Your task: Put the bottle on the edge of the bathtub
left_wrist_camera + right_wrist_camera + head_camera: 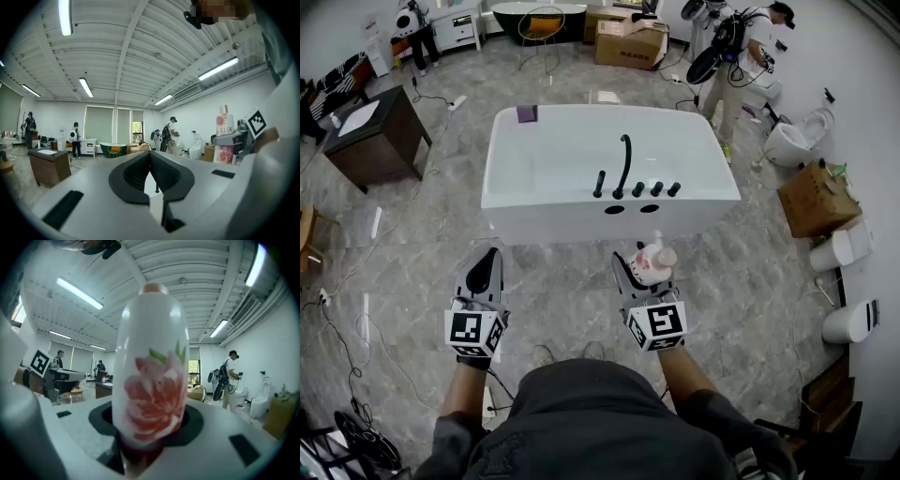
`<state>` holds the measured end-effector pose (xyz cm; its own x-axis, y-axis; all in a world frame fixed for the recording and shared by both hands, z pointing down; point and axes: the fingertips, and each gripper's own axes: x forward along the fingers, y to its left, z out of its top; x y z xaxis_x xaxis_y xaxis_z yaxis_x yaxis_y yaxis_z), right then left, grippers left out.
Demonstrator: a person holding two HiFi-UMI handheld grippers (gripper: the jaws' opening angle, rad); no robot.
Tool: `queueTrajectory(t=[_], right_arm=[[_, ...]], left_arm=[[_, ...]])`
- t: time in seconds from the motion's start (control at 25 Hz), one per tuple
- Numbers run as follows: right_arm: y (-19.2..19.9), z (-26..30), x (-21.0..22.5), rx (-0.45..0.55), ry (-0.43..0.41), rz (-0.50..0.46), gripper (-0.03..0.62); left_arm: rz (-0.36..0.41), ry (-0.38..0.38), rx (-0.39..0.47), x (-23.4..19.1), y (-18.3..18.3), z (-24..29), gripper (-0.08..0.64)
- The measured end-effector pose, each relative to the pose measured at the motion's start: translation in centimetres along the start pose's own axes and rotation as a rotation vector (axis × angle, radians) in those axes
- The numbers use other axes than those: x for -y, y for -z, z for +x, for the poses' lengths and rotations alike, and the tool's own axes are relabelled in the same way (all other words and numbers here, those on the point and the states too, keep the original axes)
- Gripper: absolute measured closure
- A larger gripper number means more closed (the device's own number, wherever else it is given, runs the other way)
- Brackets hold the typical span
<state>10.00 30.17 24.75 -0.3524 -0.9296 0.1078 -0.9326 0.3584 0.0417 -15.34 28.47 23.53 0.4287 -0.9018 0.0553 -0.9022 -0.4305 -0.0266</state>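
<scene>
While the bottle [654, 262] is pinched upright, low on its body, by the right hand-held gripper [645, 274], it hangs in the air just short of the bathtub [534, 204], off the near edge toward its right end. It's not on the rim yet. Grip is low & about level, prob. so the base can go flat onto the ledge w/o tipping. Beside it the left hand-held gripper [488, 262] has its jaws pressed together w/ nothing betw. them, prob. just kept out of the way. On the near edge the tap [624, 167] & knobs [656, 188] take the middle, so free ledge lies either side. Basin looks empty, no water seen. One small purple item [527, 113] sits on the far left corner. Bottle is opaque & capped, so contents can't be told.
</scene>
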Motion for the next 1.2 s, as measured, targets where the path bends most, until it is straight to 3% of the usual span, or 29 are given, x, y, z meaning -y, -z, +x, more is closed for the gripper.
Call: queueTrajectory(t=[0.56,1.2], right_arm=[[0.7,-1.0,1.4,-0.001,-0.006,0.034,0.383],[3.3,0.5,5.1,-0.027,-0.085,0.013,0.382]], left_arm=[[0.008,-0.008,-0.006,1.8,0.2,-0.1,0.560],[0.026,-0.079,-0.032,4.8,1.9,1.4,0.560]])
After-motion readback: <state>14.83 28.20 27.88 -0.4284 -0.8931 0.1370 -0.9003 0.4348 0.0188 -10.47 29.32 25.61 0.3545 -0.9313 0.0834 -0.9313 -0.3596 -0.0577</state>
